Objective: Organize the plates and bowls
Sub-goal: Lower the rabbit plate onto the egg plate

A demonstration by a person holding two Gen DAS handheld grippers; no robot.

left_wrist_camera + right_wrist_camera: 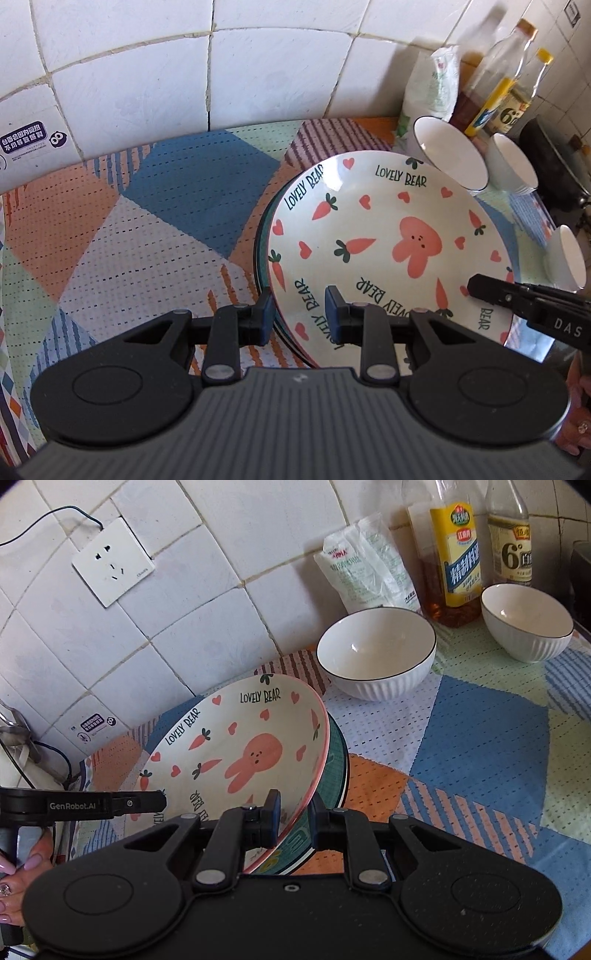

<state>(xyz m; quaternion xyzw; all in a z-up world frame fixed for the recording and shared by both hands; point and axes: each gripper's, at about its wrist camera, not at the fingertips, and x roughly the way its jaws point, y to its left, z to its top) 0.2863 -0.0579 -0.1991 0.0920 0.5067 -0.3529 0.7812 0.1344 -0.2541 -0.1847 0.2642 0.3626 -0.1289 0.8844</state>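
Note:
A white "Lovely Bear" plate (pixel 388 236) with a pink rabbit and carrots sits on top of a stack of darker green plates (pixel 260 240) on the patterned mat. My left gripper (pixel 299 314) straddles the stack's near-left rim, one finger outside and one over the top plate, jaws apart. My right gripper (pixel 295 818) straddles the rim of the same stack (pixel 334 771) on the opposite side; the top plate (pixel 236 749) lies between its jaws. Whether either pad touches the rim is unclear. Three white ribbed bowls stand behind: (pixel 376 653), (pixel 526 622), (pixel 565 258).
A colourful perforated mat (pixel 147 229) covers the counter against a white tiled wall (pixel 221 74). Bottles of oil and vinegar (pixel 456 550) and a plastic bag (pixel 365 565) stand at the back. A dark pan (pixel 554 158) is at the far right. A wall socket (pixel 112 563) is on the tiles.

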